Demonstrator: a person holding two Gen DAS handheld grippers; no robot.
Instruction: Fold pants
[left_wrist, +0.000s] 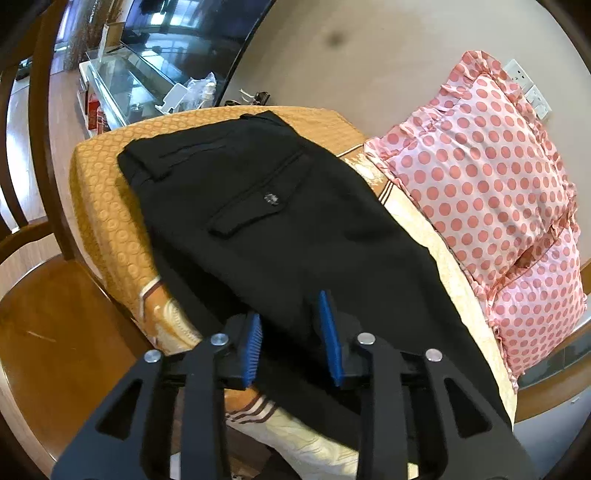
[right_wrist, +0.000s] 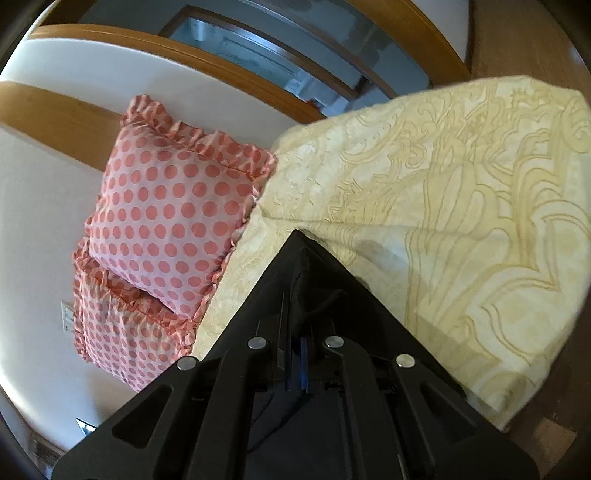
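Black pants (left_wrist: 258, 206) lie along the bed, waistband at the far end, a back pocket with a button facing up. My left gripper (left_wrist: 291, 332) is open, its blue pads (left_wrist: 253, 347) standing on either side of the pant fabric near the leg's left edge. In the right wrist view my right gripper (right_wrist: 301, 354) is shut on the black pants (right_wrist: 314, 288), whose cloth bunches up into a peak in front of the fingers and hides the fingertips.
The bed has a cream patterned cover (right_wrist: 461, 221) and an orange quilted blanket (left_wrist: 110, 192) under the waistband. Two pink polka-dot pillows (left_wrist: 491, 177) lean on the wall, also in the right wrist view (right_wrist: 173, 221). A wooden chair (left_wrist: 44, 314) stands left of the bed.
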